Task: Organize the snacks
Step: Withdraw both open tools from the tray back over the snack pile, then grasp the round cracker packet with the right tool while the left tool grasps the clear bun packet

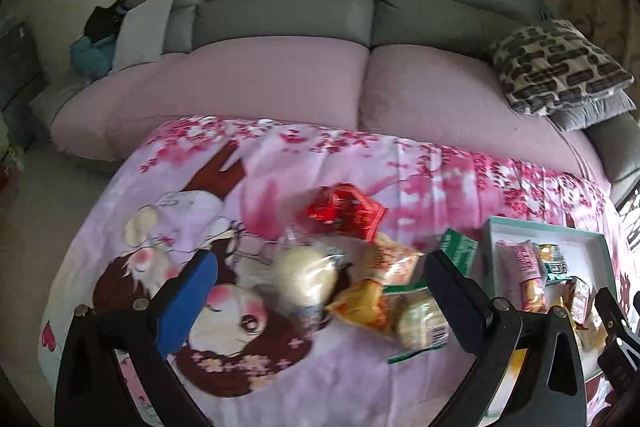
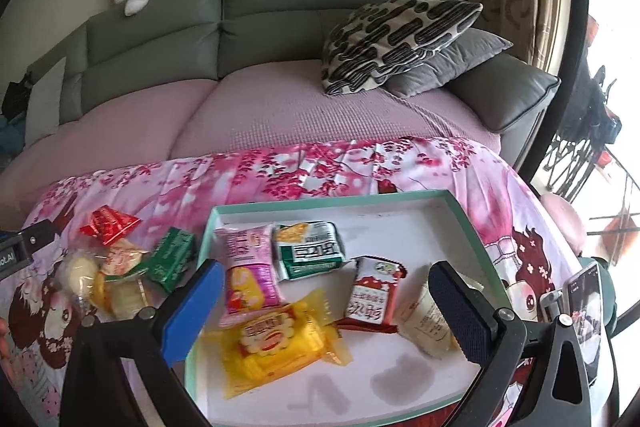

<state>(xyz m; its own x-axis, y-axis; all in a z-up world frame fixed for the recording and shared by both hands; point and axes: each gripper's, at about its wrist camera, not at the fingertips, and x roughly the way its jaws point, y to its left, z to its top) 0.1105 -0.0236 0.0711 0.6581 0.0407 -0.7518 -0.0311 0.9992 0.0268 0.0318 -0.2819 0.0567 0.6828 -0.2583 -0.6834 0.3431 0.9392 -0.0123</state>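
Left gripper [image 1: 320, 275] spread wide over the loose snack pile [image 1: 360, 275] on the pink cloth [image 1: 160, 187], pile lying between the fingers, untouched. Right gripper [image 2: 326, 291] also wide, empty, above the tray [image 2: 472, 227], with yellow packet [image 2: 276, 343] and red packet [image 2: 370, 297] between its fingers.

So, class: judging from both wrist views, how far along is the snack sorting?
Done: five packets lie in the white box, including the yellow packet. In hand: nothing; left gripper and right gripper are open. Left: the pile on the pink cloth.
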